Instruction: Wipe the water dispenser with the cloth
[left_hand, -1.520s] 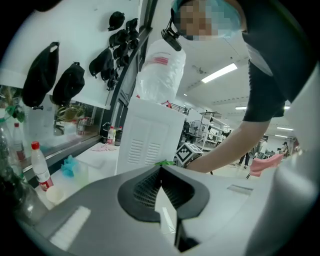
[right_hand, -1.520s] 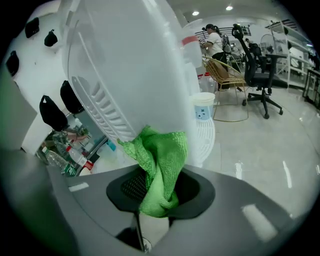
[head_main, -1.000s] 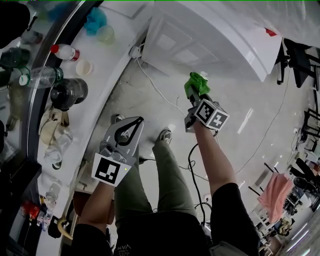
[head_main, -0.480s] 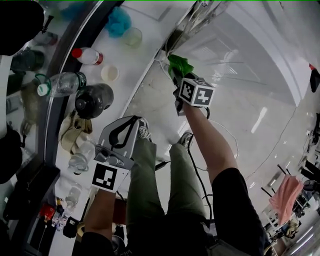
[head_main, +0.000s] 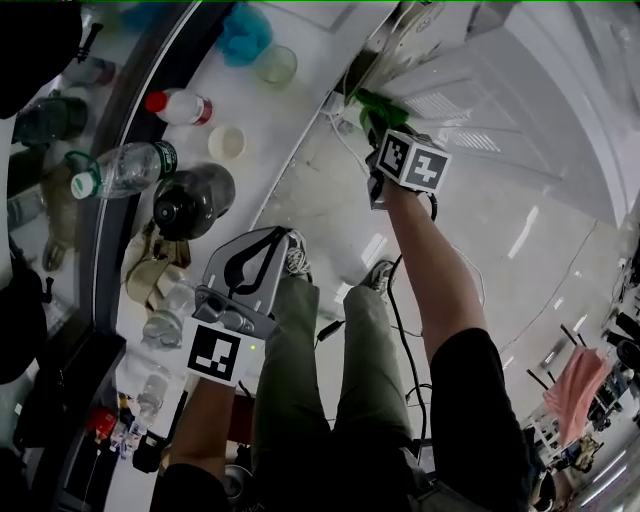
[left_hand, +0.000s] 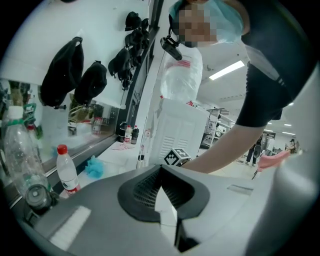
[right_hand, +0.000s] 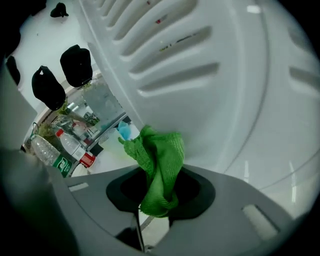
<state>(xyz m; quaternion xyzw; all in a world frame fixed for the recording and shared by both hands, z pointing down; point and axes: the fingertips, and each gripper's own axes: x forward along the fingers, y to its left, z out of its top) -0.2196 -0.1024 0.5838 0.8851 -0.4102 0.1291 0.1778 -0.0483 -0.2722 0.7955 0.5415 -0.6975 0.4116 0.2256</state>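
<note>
The white water dispenser (head_main: 470, 75) stands at the upper right of the head view, its vented panel (right_hand: 200, 75) filling the right gripper view. My right gripper (head_main: 375, 118) is shut on the green cloth (head_main: 378, 104), which it holds close against that panel; I cannot tell whether the two touch. The cloth (right_hand: 159, 170) bunches upward out of the jaws. My left gripper (head_main: 262, 243) hangs lower left, shut on nothing, apart from the dispenser (left_hand: 180, 137). An upturned clear water bottle (left_hand: 181, 75) tops the dispenser.
A white ledge (head_main: 290, 120) on the left carries a red-capped bottle (head_main: 178, 105), a green-capped bottle (head_main: 120, 168), a dark jug (head_main: 195, 200), a cup (head_main: 228, 142) and a blue puff (head_main: 243, 32). A cable (head_main: 400, 300) trails on the floor. Black caps (left_hand: 62, 72) hang on the wall.
My right gripper has carried the green cloth up from below the dispenser to its vented panel. The left gripper has hardly moved.
</note>
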